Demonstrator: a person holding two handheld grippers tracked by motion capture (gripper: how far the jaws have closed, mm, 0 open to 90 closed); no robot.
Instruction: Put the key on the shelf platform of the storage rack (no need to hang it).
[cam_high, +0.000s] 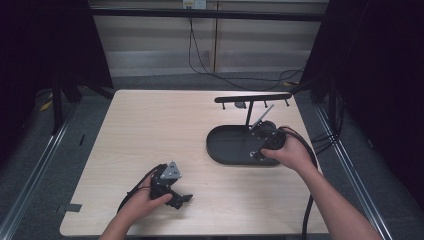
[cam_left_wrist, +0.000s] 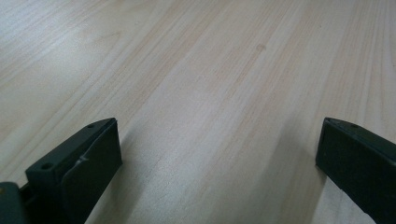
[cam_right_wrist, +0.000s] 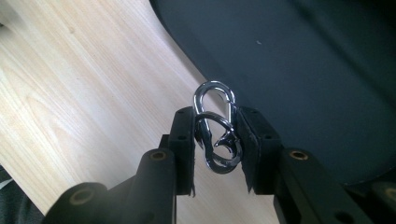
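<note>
My left tool (cam_high: 184, 198) sits near the worktop's (cam_high: 150, 125) front edge, jaws spread wide over bare wood. My right tool (cam_right_wrist: 217, 140) pinches a silver clip (cam_right_wrist: 215, 128) above the black stand's base (cam_high: 227, 145), toward the right edge.

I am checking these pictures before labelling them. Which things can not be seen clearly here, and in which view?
- High view: the carabiner clip in the right gripper is too small to make out; hand and gripper body cover it.
- High view: the small pegs under the black stand's bar are too small to tell.
- Right gripper view: the black tray is cut off by the edges.
- Left gripper view: open jaws over bare table; jaw bases cut off.
</note>
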